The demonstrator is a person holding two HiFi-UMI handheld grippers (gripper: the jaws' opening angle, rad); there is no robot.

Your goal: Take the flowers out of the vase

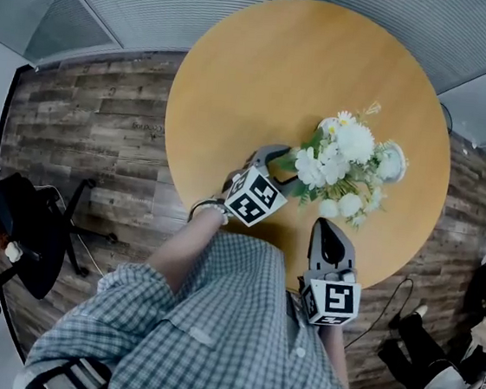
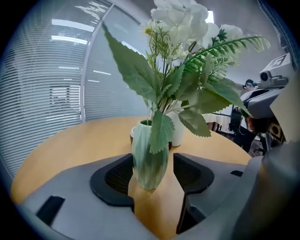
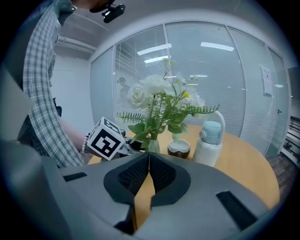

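Straddling the vase (image 2: 149, 164) on the round bench (image 1: 266, 70)
The left hand-held gripper (image 1: 279, 169) has its jaws wide apart on either side of the green vase, not clamping it. The white flowers (image 1: 339, 152) stand in the vase. The right hand-held gripper (image 3: 148, 173) is nearby, closed and empty.

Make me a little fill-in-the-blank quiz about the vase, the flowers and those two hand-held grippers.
The left gripper has its jaws ____, with the green vase between them.
The right gripper has its jaws ____, with nothing between them.
The flowers in the vase are ____ in colour.
The wooden table is ____ in shape.
Missing words: open, shut, white, round.
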